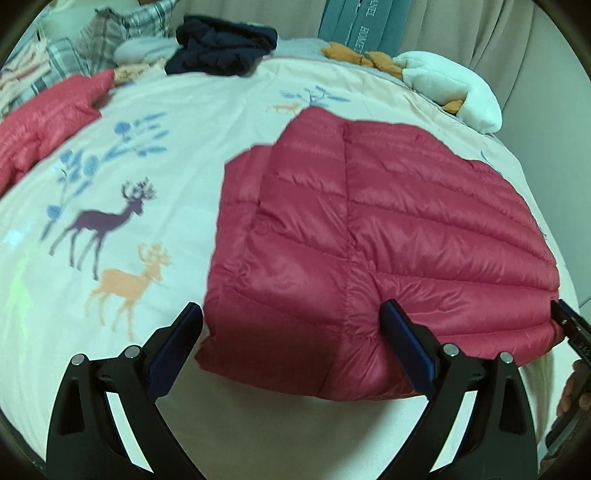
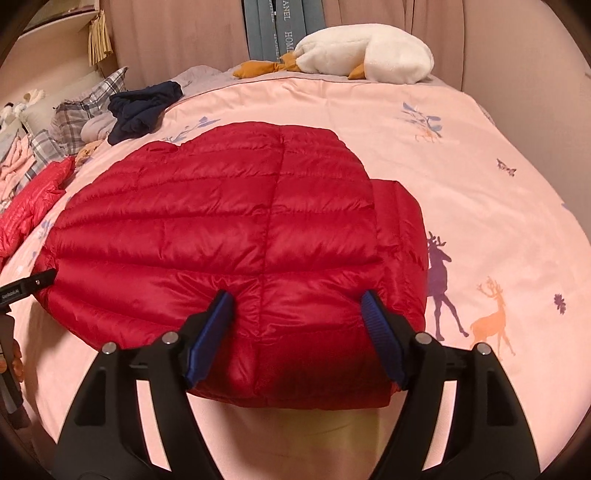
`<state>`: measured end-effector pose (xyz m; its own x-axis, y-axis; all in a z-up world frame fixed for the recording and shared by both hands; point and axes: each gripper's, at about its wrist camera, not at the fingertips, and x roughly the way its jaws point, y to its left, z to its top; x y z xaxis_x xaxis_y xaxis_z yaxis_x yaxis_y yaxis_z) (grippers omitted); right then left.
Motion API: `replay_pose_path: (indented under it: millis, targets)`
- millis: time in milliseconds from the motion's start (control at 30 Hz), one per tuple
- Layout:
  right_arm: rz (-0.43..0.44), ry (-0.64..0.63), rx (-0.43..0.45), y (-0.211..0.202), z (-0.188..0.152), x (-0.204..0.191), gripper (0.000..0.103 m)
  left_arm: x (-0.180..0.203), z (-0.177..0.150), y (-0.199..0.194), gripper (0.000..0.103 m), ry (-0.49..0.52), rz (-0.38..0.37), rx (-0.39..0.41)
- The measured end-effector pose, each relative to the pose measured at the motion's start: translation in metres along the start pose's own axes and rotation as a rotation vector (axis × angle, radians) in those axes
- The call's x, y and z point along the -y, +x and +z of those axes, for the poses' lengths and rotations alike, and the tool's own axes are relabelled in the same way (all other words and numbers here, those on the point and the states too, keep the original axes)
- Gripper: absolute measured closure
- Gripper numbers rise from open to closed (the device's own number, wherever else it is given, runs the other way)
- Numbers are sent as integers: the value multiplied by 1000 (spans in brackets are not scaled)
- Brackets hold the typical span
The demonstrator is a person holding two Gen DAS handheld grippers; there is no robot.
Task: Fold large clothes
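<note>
A red quilted down jacket (image 1: 369,236) lies folded on the deer-print bedspread (image 1: 122,177); it also shows in the right wrist view (image 2: 236,236). My left gripper (image 1: 291,314) is open, its jaws wide apart around the jacket's near edge at its left end. My right gripper (image 2: 297,301) is open, its jaws straddling the jacket's near edge. The tip of the other gripper shows at the jacket's side in each view (image 1: 569,325) (image 2: 29,284).
A second red jacket (image 1: 40,125) lies at the far left. A dark navy garment (image 1: 221,44), plaid pillows (image 1: 103,40) and a white plush goose (image 2: 362,55) sit along the far side of the bed. Curtains (image 2: 184,33) hang behind.
</note>
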<state>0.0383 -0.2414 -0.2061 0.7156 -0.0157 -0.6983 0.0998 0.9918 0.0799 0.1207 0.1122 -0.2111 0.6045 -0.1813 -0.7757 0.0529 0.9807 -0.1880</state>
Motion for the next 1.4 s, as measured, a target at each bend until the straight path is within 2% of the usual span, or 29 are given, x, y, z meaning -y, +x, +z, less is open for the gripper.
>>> replay_pose_path:
  millis: [200,433,500,600,667,733,833,900,967,1167,1267,1400]
  targets:
    - [27,94,50,-18,3,26,29,-8,0,-3,6,-20,-30,-16]
    - [36,223,37,-19,-3,70,28,-13,0,-8,6,-19,-35,-13]
    - [104,269,13,-12,-5,80,28,-14,0,-10,6,-17,-36,-9]
    - [218,300,-15,-1,-10,82,48,-14,1,-9,7,-11,-60,-16]
    - [255,318,-10,2,-12,82,60,-12,1,-7,15,5,-85,-26]
    - [280,339,7,1,-12,84,76,-10,1,-5,21,18,-89,-30]
    - [268,317,29,-4,-8,81,85,-8,3,-8,30,31,-85,-15]
    - [233,270,31,-5,-5,73,87,-9,5,-9,36,34,-84,-12]
    - [231,280,14,1,-5,72,87,-11,9,-9,40,38,-80,-12]
    - [202,283,-9,7,-6,70,86,-10,8,4,41,39,-67,-22]
    - [191,285,-5,2,-4,71,81,-11,8,1,41,25,-66,-20]
    - [137,265,15,-7,-2,68,69,-9,7,-11,41,40,-45,4]
